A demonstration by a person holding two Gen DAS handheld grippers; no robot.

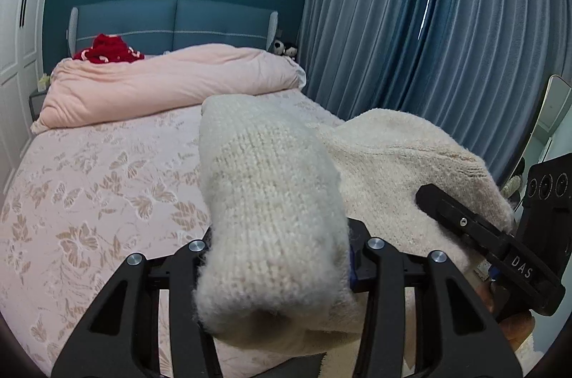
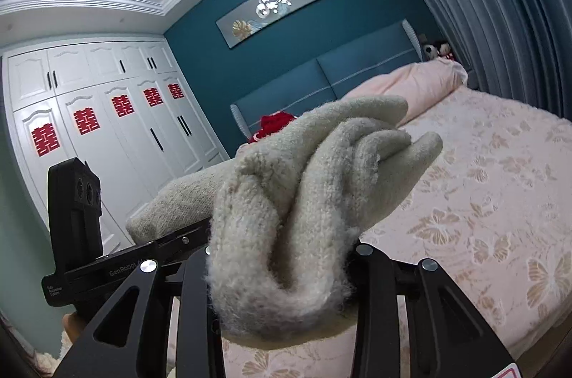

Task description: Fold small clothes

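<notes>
2 grippers are holding a cream knit garment (image 1: 271, 199) up above the bed (image 1: 107, 181).

The left gripper (image 1: 279, 256) is clenching one bunched edge, the right gripper (image 2: 282, 256) is gripping another (thick folds are hiding the fingertips), and the knit is spanning between them over the butterfly-patterned sheet.

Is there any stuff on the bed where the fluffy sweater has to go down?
Nothing visible. The cream sweater is held up by the left gripper and right gripper. The butterfly bedspread in front is bare; the pink duvet and red garment lie far back by the headboard.
</notes>
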